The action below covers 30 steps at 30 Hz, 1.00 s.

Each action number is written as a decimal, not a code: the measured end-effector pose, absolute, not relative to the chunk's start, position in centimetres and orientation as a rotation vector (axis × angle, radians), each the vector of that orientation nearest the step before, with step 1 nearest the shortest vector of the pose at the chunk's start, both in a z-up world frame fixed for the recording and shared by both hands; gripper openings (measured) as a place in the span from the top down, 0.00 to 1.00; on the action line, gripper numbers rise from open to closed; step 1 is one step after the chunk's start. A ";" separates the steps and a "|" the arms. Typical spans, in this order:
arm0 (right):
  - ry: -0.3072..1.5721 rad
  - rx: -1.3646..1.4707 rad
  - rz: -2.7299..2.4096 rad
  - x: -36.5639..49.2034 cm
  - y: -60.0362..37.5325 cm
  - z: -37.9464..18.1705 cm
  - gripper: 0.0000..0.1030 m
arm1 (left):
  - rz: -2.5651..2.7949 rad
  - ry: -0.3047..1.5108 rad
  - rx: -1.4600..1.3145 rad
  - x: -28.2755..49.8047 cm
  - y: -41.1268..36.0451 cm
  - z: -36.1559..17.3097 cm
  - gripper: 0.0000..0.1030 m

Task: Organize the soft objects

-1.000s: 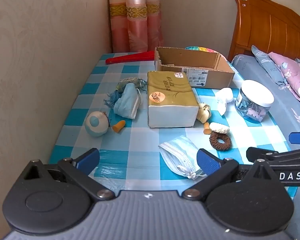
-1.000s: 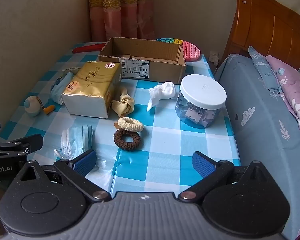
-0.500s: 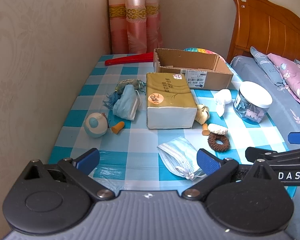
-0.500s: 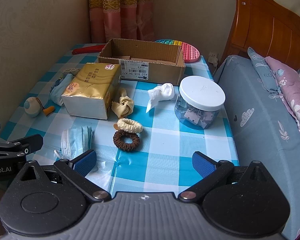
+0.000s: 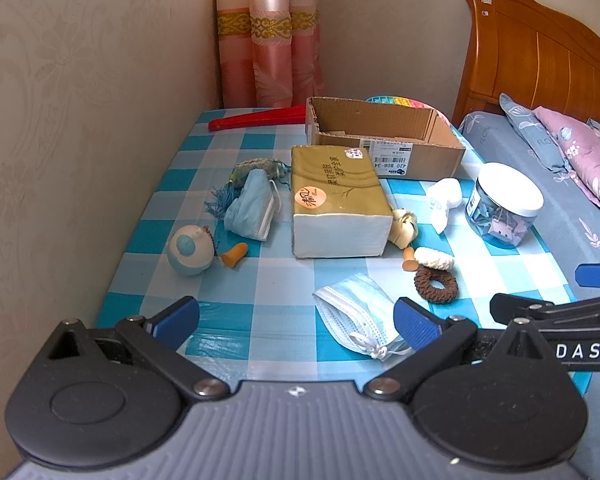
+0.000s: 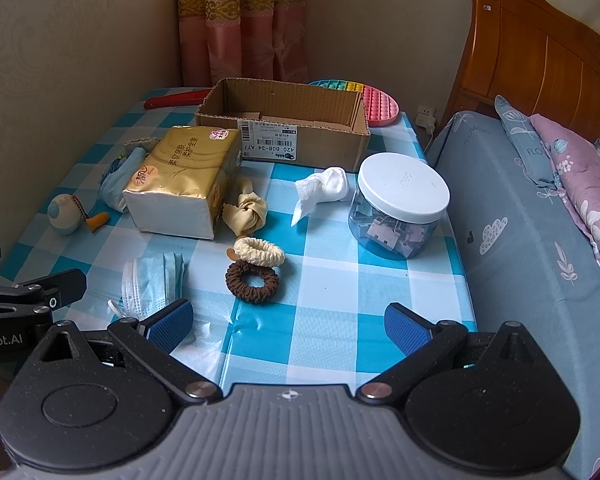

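Observation:
Soft things lie on the blue checked table [image 5: 260, 276]: a flat blue face mask [image 5: 356, 312] [image 6: 152, 280], a crumpled blue mask [image 5: 252, 208], a brown scrunchie [image 5: 436, 284] [image 6: 252, 282], a cream scrunchie [image 6: 260, 251], a knotted beige cloth [image 6: 246, 212], a white cloth [image 6: 322, 190], a round plush ball [image 5: 191, 250] and orange earplugs [image 5: 234, 255]. An open cardboard box [image 5: 380, 136] [image 6: 284, 120] stands at the back. My left gripper [image 5: 296, 320] is open and empty above the near edge. My right gripper [image 6: 288, 324] is open and empty, near the scrunchies.
A gold tissue pack [image 5: 338, 204] sits mid-table. A clear jar with a white lid [image 6: 400, 208] holds clips. A red folded fan [image 5: 256, 120] and a rainbow pop-it [image 6: 364, 96] lie at the back. A wall runs along the left, a bed [image 6: 540, 220] along the right.
Both grippers have drawn back and up a little, so the table objects look slightly smaller. Nothing on the table has moved.

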State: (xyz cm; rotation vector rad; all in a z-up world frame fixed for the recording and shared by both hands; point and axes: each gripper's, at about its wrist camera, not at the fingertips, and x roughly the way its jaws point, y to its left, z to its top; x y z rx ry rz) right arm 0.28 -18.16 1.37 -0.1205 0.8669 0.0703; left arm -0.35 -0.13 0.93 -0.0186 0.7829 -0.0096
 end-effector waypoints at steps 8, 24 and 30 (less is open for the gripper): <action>0.866 -0.121 0.070 0.3 -18.2 1.4 0.00 | -0.010 0.780 -0.018 -0.4 -0.1 0.9 0.01; 0.857 -0.127 0.068 0.2 -18.1 1.5 0.00 | -0.012 0.778 -0.019 -0.2 -0.4 1.0 0.01; 0.850 -0.133 0.070 0.1 -18.1 1.5 0.00 | -0.017 0.775 -0.021 -0.1 -0.3 1.0 0.01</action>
